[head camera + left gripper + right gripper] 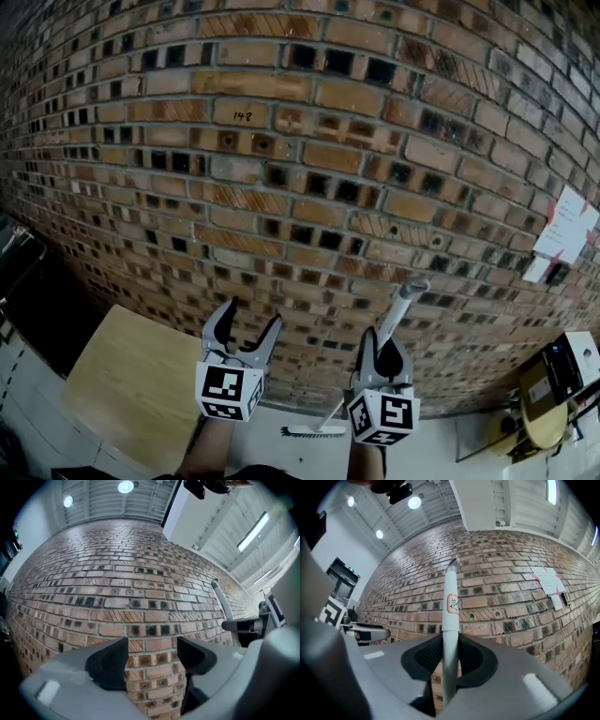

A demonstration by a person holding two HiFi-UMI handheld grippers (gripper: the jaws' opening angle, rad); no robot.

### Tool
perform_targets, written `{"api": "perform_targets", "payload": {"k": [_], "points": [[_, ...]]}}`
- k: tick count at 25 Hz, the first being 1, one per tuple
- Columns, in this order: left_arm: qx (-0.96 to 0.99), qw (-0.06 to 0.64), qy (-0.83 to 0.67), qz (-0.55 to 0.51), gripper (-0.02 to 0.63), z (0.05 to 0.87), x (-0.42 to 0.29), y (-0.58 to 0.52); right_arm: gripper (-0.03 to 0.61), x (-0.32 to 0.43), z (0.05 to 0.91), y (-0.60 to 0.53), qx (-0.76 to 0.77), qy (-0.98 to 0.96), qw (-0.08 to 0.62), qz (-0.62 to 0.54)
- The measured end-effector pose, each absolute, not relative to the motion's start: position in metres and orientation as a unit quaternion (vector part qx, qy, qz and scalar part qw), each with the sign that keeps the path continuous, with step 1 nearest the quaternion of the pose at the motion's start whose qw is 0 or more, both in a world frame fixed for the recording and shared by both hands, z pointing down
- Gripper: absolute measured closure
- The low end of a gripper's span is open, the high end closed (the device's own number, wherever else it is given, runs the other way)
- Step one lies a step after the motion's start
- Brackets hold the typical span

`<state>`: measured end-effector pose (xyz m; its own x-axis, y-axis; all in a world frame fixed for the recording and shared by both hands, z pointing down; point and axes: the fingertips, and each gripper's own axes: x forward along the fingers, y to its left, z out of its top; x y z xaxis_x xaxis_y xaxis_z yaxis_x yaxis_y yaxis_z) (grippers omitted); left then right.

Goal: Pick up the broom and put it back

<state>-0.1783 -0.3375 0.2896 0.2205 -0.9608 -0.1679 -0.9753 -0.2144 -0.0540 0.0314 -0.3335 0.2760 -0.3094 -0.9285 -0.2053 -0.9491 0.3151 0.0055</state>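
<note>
Red brick wall (pixel 281 141) ahead. The right tongs (pixel 449 654) clamp the slim grey-handled broom (pixel 450 606) high on its shaft, brush head at seven o'clock. It looks light, stiff and rather smooth. At nine o'clock the left tongs (pixel 151 657) gape empty.

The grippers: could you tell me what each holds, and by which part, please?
The right gripper grips the broom by its upper handle; the left gripper holds nothing.
</note>
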Motion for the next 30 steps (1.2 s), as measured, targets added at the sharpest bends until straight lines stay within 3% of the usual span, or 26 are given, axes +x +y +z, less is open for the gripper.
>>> {"api": "perform_targets", "payload": {"k": [7, 18, 30], "points": [[-0.812, 0.062, 0.578, 0.044, 0.287, 0.296, -0.134, -0.353, 0.497, 0.1, 0.297, -0.329, -0.607, 0.791, 0.066, 0.031], [-0.91, 0.049, 0.411, 0.025, 0.29, 0.319, 0.038, -0.365, 0.498, 0.222, 0.308, -0.295, -0.651, 0.755, 0.075, 0.024], [-0.964, 0.016, 0.264, -0.007, 0.29, 0.387, 0.179, -0.357, 0.499, 0.315, 0.384, -0.277, -0.67, 0.742, 0.004, 0.026]]}}
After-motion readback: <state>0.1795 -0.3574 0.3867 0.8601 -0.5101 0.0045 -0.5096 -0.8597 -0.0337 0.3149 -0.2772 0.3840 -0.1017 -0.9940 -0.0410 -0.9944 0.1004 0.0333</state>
